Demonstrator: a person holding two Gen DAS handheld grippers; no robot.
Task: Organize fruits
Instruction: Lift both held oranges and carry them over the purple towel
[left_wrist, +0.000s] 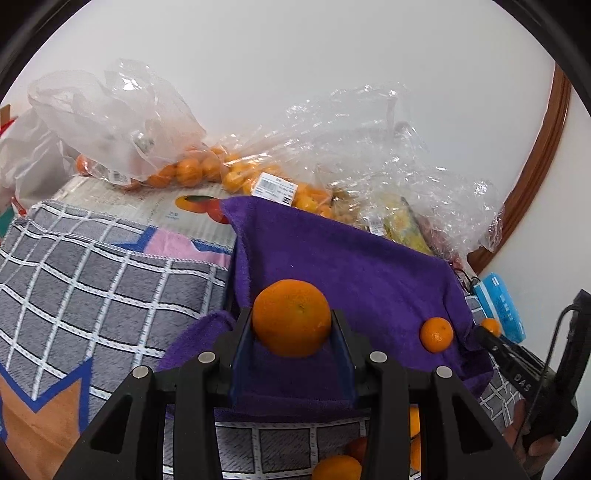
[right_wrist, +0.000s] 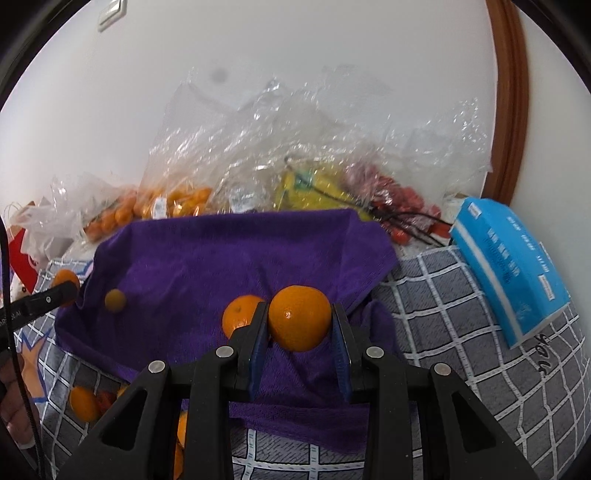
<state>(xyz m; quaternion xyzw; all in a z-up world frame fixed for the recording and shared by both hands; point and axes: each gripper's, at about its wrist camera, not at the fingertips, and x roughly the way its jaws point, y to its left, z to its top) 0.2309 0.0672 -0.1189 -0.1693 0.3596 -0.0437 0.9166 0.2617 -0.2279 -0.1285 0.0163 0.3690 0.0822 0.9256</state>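
Black fingers (left_wrist: 242, 332), blue pads (right_wrist: 260, 341)

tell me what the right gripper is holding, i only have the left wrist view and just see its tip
Observer: The right gripper is shut on an orange, over the purple towel.
Operator: anything right beside it
Observer: A second orange lies on the towel just by the gripper's left finger. I cannot tell whether they touch.
Operator: whats the red stuff in the bags at the back
Observer: Small red fruits under clear plastic, next to something yellow. They are too blurred to name.
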